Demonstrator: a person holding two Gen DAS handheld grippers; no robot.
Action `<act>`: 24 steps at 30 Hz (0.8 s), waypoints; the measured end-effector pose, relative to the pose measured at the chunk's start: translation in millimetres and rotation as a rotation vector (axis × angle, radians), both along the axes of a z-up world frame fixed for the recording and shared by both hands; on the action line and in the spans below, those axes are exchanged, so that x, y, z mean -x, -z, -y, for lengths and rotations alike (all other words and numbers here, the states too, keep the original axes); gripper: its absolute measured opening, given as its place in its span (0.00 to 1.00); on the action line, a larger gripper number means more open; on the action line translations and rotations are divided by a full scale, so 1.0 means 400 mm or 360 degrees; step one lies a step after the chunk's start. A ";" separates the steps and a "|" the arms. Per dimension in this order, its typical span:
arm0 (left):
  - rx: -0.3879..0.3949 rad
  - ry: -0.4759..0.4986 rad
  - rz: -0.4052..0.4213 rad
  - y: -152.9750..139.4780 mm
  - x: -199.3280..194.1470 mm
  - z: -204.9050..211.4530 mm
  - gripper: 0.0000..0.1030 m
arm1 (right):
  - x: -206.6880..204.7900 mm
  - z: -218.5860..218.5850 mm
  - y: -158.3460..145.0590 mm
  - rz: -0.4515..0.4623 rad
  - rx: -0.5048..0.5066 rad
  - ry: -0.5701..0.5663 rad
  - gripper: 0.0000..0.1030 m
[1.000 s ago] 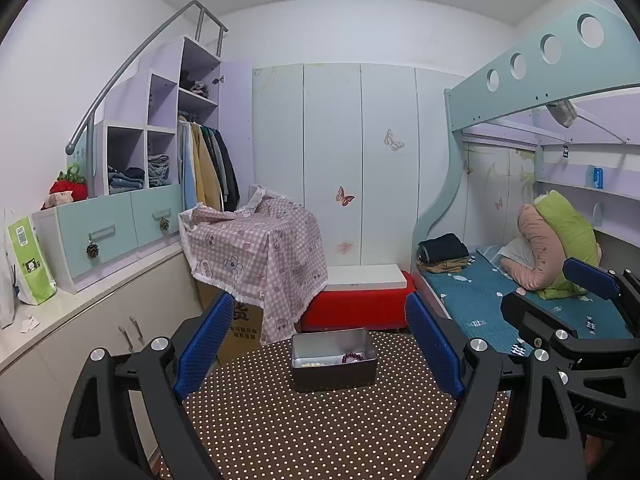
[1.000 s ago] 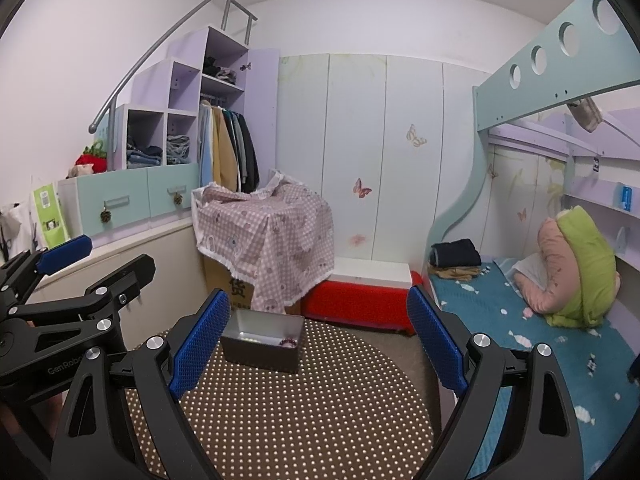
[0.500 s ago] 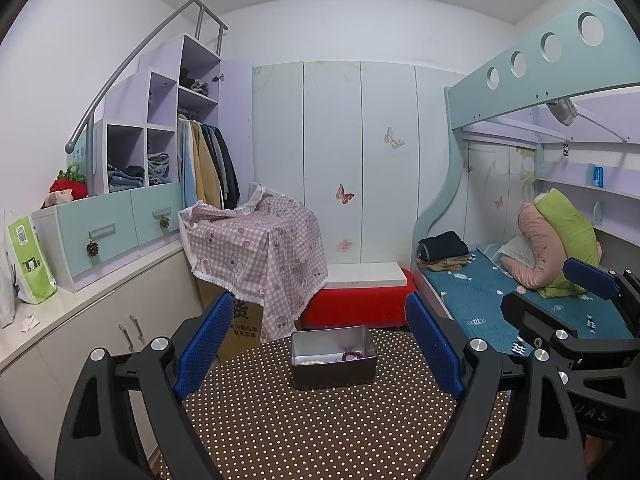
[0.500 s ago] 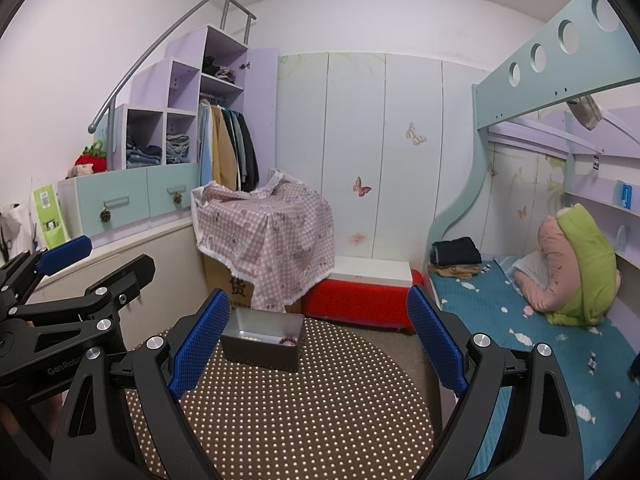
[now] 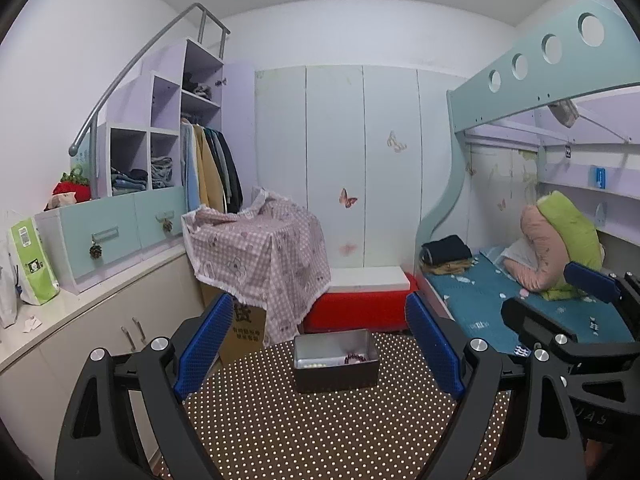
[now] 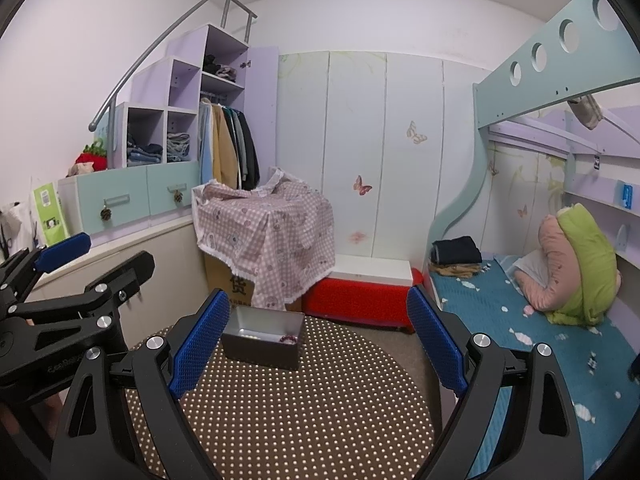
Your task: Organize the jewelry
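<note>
A grey metal box [image 5: 335, 360] stands at the far edge of a round brown table with white dots [image 5: 320, 432]. Inside it lie a dark red bead bracelet [image 5: 355, 358] and a pale bead strand [image 5: 316, 365]. The box also shows in the right wrist view [image 6: 262, 338], with the bracelet [image 6: 289, 339] at its right end. My left gripper [image 5: 320, 356] is open and empty, held back from the box. My right gripper [image 6: 318, 344] is open and empty, to the right of the left one [image 6: 60, 280].
A box under a pink checked cloth [image 5: 260, 256] and a red bench [image 5: 360, 304] stand behind the table. A bunk bed with a teal sheet [image 5: 520, 300] is on the right. White cabinets [image 5: 100, 320] run along the left.
</note>
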State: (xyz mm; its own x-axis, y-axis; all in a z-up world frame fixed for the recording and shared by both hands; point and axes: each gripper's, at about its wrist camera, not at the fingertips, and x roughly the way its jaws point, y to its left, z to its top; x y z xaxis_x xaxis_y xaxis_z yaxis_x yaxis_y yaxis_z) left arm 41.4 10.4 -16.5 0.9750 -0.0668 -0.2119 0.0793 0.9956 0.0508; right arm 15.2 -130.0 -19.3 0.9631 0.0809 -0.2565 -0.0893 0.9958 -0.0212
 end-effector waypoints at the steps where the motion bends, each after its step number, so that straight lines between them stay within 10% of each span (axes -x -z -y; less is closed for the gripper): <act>1: -0.0001 0.0002 0.0002 0.000 0.001 -0.001 0.83 | -0.004 0.002 -0.002 -0.0001 -0.0001 0.0000 0.85; 24: -0.0002 0.0012 -0.0005 -0.002 -0.002 -0.004 0.83 | -0.001 0.004 0.002 -0.0008 -0.0003 0.0000 0.85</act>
